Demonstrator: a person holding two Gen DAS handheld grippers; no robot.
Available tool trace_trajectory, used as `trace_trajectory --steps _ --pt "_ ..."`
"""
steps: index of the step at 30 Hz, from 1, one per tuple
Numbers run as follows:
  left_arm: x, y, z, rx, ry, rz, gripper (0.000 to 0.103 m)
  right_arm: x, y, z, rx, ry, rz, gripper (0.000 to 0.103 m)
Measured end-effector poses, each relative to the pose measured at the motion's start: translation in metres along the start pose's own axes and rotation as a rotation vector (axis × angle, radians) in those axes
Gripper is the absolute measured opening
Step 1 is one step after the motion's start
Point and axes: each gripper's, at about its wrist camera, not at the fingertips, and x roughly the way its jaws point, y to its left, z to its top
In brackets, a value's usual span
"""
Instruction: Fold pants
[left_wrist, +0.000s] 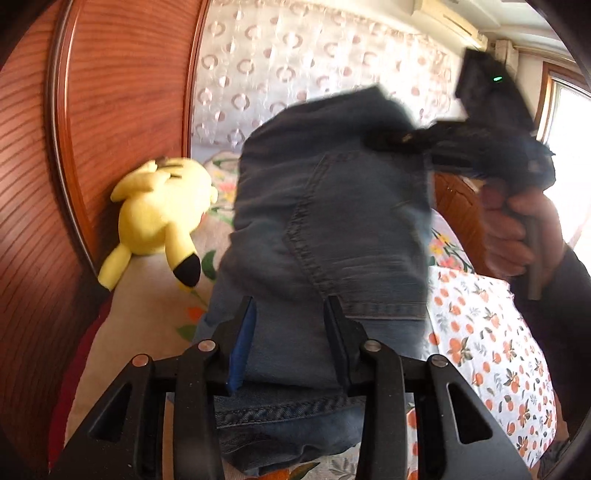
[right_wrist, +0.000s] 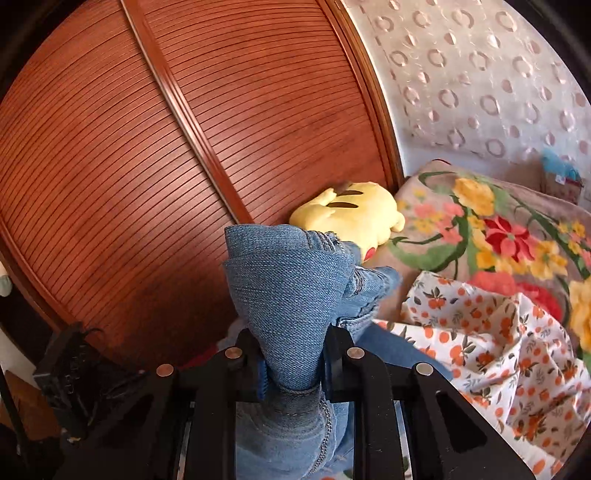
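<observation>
Risk first: denim slipping out of either grip while lifted, since the thick bunched cloth sits only between the jaw tips and the blur suggests fast motion. Also likely: the hanging pants (left_wrist: 325, 229) sweeping the yellow plush toy (left_wrist: 159, 218) at the bed's wardrobe-side edge, or landing crooked on the rumpled orange-print sheet (right_wrist: 491, 343), spoiling the fold.

Pants held aloft above the bed, clear of it in both views. Left gripper (left_wrist: 291, 317) jaws clamped on a denim hem; right gripper (right_wrist: 291, 350) jaws clamped on a bunched denim end.

Counted: one pair of pants, two grippers, one plush toy, one floral blanket (right_wrist: 491, 229), one printed sheet, one wooden wardrobe (right_wrist: 155, 155).
</observation>
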Motion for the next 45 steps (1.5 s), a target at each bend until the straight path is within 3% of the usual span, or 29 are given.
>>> trace_trajectory --steps 2,6,12,14,18,20,23,25,27,30,33,35,38,43,45 --pt "0.003 -0.003 0.005 0.015 0.004 -0.003 0.039 0.010 -0.016 -0.009 0.020 0.046 -0.065 0.024" --pt "0.026 -0.010 0.007 0.056 0.056 -0.005 0.039 0.027 -0.063 -0.029 0.135 0.148 -0.186 0.041" --pt "0.053 -0.009 -0.003 0.065 0.126 0.016 0.039 0.001 -0.114 -0.031 0.309 0.138 -0.094 0.078" --pt "0.052 -0.007 -0.002 0.051 0.121 0.003 0.039 -0.006 -0.126 -0.022 0.298 0.122 -0.129 0.079" --pt "0.053 -0.007 -0.003 0.059 0.123 0.015 0.039 -0.027 -0.107 -0.013 0.187 0.064 -0.248 0.079" --pt "0.053 -0.007 -0.004 0.050 0.120 0.010 0.039 -0.037 -0.084 -0.010 0.100 0.014 -0.309 0.079" --pt "0.053 -0.007 -0.004 0.051 0.115 0.020 0.042 -0.039 -0.053 -0.010 0.000 -0.021 -0.297 0.056" --pt "0.053 -0.007 -0.004 0.048 0.113 0.030 0.048 -0.030 -0.033 -0.015 -0.066 -0.027 -0.284 0.032" --pt "0.053 -0.004 -0.005 0.039 0.112 0.027 0.050 -0.016 -0.017 -0.024 -0.131 -0.016 -0.274 0.026" --pt "0.054 -0.001 -0.006 0.034 0.109 0.029 0.056 0.017 -0.025 -0.043 -0.164 0.036 -0.327 0.021" --pt "0.057 -0.001 -0.008 0.045 0.114 0.020 0.057 0.048 -0.057 -0.052 -0.082 0.116 -0.372 0.006" --pt "0.060 -0.001 -0.010 0.048 0.121 0.011 0.057 0.063 -0.077 -0.067 -0.029 0.139 -0.359 0.005" --pt "0.060 -0.004 -0.011 0.058 0.118 0.018 0.058 0.061 -0.085 -0.078 -0.011 0.089 -0.342 0.006" --pt "0.054 -0.003 -0.011 0.046 0.102 0.024 0.060 0.050 -0.069 -0.080 0.006 0.043 -0.359 0.006" --pt "0.048 -0.004 -0.010 0.045 0.092 0.033 0.067 0.029 -0.056 -0.091 0.018 0.011 -0.352 0.010"
